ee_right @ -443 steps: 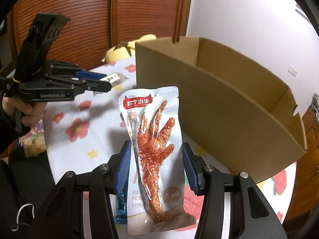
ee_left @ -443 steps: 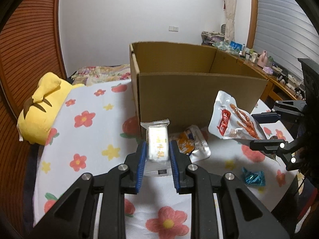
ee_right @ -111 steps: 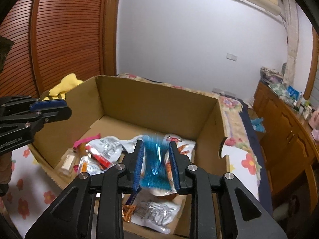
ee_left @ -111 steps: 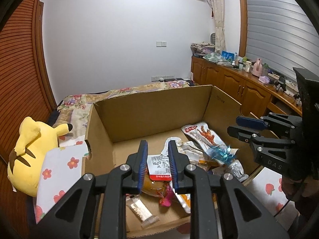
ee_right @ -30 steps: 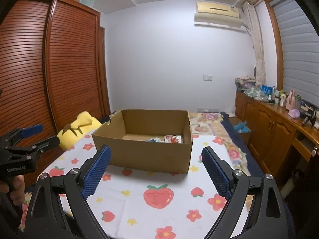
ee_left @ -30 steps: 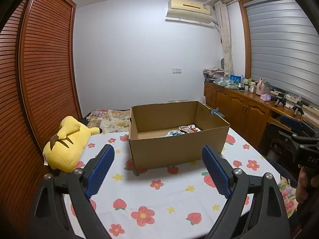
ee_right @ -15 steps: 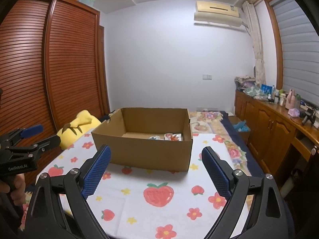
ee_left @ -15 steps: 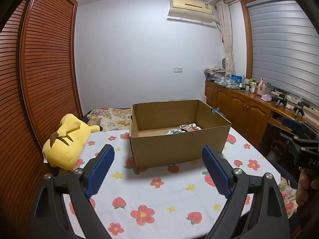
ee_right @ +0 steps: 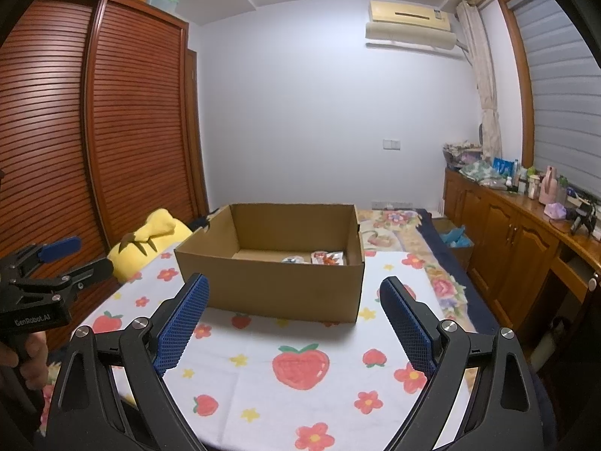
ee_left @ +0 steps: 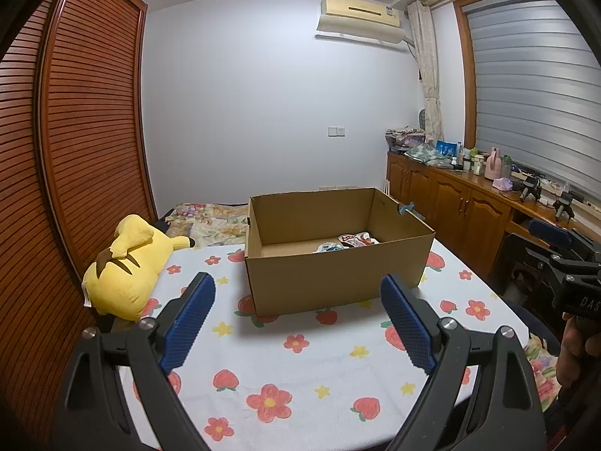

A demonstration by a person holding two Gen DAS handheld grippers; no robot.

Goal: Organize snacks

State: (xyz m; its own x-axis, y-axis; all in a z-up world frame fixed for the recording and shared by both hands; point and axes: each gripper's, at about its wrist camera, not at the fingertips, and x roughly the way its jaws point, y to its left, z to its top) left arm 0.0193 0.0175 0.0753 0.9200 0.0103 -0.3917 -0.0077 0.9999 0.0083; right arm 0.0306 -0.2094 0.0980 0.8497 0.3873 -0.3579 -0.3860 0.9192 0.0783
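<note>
The box (ee_left: 334, 263) stands on the table (ee_left: 300, 368), toward its far side, with the snacks (ee_left: 347, 242) in its far right corner. The plush (ee_left: 127, 263) lies left of the box at the table's left edge, before the wardrobe (ee_left: 75, 150). Behind the table lies the bed (ee_right: 394, 221). The cabinets (ee_left: 458, 210) run along the right wall, carrying clutter on top. The left tongs (ee_left: 296, 323) hang above the table's near edge with both jaws far apart, the box between them in view; the right tongs (ee_right: 295, 323) hang likewise, to the right of the left ones.
</note>
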